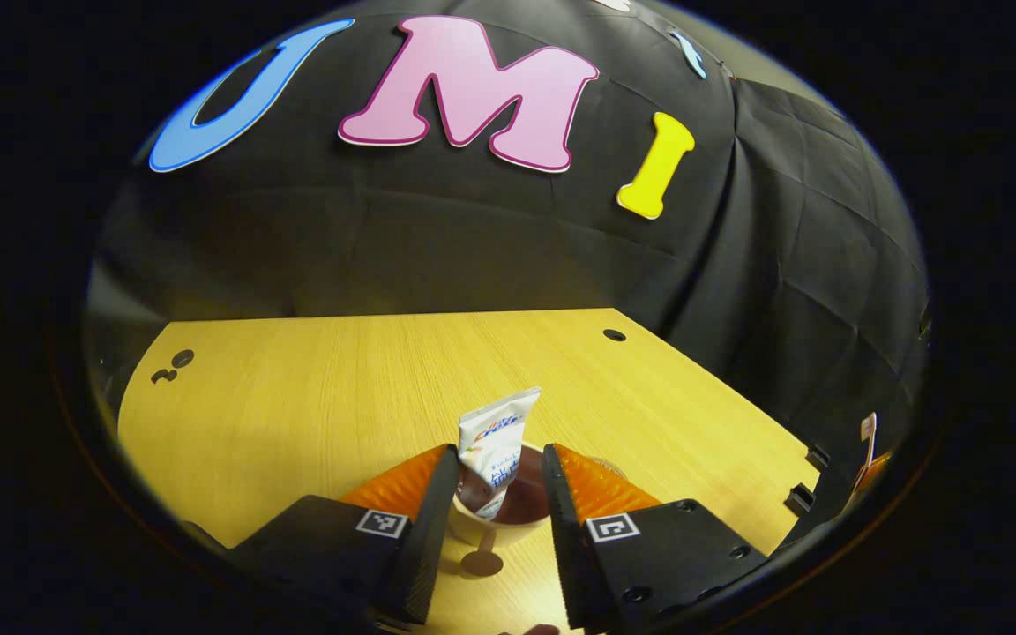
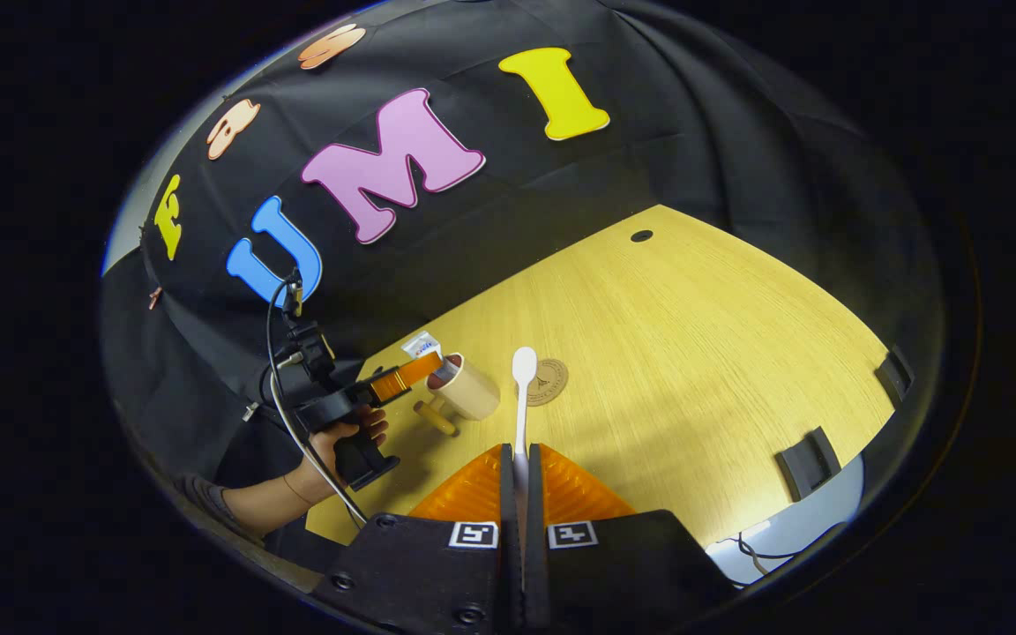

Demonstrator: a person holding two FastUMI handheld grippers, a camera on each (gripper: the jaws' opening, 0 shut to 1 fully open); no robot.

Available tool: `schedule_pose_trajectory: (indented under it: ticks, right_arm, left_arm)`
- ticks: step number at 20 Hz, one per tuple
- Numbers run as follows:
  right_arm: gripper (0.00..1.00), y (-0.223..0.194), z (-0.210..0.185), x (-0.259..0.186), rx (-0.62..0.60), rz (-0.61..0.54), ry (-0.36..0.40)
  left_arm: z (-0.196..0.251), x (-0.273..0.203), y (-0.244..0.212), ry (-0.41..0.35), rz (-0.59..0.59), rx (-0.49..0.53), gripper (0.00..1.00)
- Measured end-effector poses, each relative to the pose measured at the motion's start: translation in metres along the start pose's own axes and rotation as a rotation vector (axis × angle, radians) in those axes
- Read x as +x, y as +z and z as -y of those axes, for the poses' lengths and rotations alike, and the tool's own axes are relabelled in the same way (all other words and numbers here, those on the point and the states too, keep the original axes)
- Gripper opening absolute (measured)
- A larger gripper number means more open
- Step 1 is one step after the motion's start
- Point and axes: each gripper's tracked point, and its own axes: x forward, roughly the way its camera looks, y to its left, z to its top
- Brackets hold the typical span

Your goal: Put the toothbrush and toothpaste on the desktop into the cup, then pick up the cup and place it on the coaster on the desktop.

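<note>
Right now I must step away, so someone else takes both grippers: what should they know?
Left gripper: open, fingers either side of the toothpaste, which stands in the cup.
Right gripper: shut on the toothbrush, held above the desktop.
Coaster: bare, beside the cup.
Done: toothpaste in.
Left: drop the toothbrush in, set the cup on the coaster.
</note>
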Motion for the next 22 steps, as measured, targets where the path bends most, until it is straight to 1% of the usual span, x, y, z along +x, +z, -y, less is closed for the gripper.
schedule_pose_trajectory:
  ticks: [4,6,9,11,14,16,19,20,21,22]
  right_arm:
    - [0.06,0.019,-0.029,0.008,-0.008,0.053,0.067]
    - [0.06,0.033,-0.043,0.018,-0.025,0.08,0.111]
    - [0.06,0.055,-0.069,0.044,-0.012,0.111,0.186]
    - [0.06,0.069,-0.088,0.062,-0.016,0.128,0.234]
    - [0.06,0.092,-0.113,0.088,-0.039,0.168,0.283]
    - [0.06,0.103,-0.128,0.106,-0.059,0.191,0.306]
    - [0.06,0.113,-0.139,0.139,-0.08,0.22,0.313]
    - [0.06,0.115,-0.143,0.15,-0.072,0.228,0.319]
    - [0.06,0.116,-0.144,0.163,-0.068,0.235,0.321]
    - [0.06,0.116,-0.146,0.175,-0.064,0.241,0.327]
  left_arm:
    - [-0.009,-0.037,0.002,0.044,0.0,0.023,0.69]
    - [-0.005,-0.063,0.009,0.049,0.024,0.046,0.69]
    - [0.003,-0.103,0.01,0.06,0.042,0.066,0.69]
    - [0.013,-0.13,0.002,0.054,0.034,0.05,0.69]
    - [0.025,-0.165,-0.014,0.047,0.014,-0.033,0.69]
    - [0.027,-0.186,-0.024,0.061,0.002,-0.081,0.69]
    - [0.019,-0.216,-0.041,0.105,-0.014,-0.088,0.69]
    - [0.016,-0.223,-0.046,0.12,-0.024,-0.088,0.78]
    - [0.013,-0.231,-0.052,0.135,-0.035,-0.093,0.7]
    - [0.011,-0.238,-0.056,0.148,-0.043,-0.104,0.69]
